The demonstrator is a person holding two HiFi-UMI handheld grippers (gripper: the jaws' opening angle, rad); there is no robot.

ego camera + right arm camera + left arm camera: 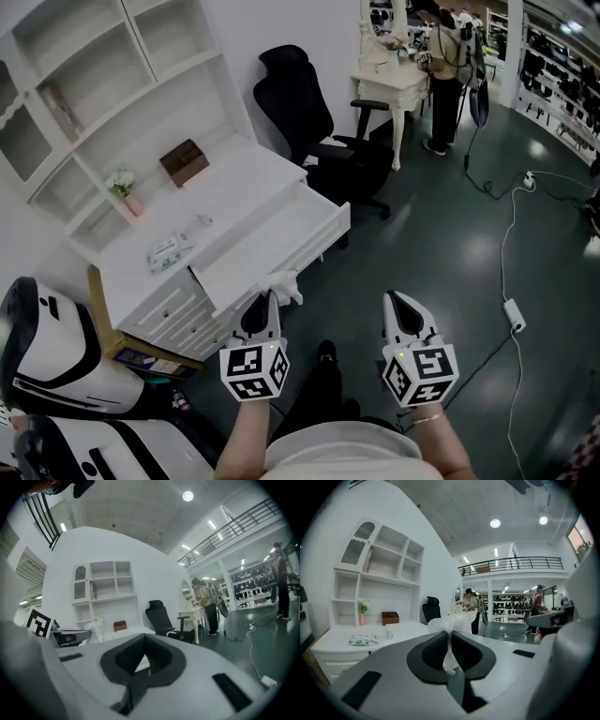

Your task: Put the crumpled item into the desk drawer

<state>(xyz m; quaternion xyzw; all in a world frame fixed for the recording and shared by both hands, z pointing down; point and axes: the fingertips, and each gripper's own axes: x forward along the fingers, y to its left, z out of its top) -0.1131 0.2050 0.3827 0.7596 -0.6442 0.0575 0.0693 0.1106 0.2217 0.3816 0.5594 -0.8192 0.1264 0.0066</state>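
Note:
My left gripper is shut on a crumpled white item, a thin plastic-like wad. It hangs at the near corner of the open desk drawer. In the left gripper view the crumpled item is pinched between the dark pads and puffs out beyond the tips. The drawer is pulled out of the white desk and its inside shows bare white. My right gripper is to the right, over the dark floor, shut with nothing in it. Its tips meet in the right gripper view.
A black office chair stands by the desk's far end. A brown box, a wipes packet and a small plant are on the desk. A white machine stands at left. A cable with adapter crosses the floor.

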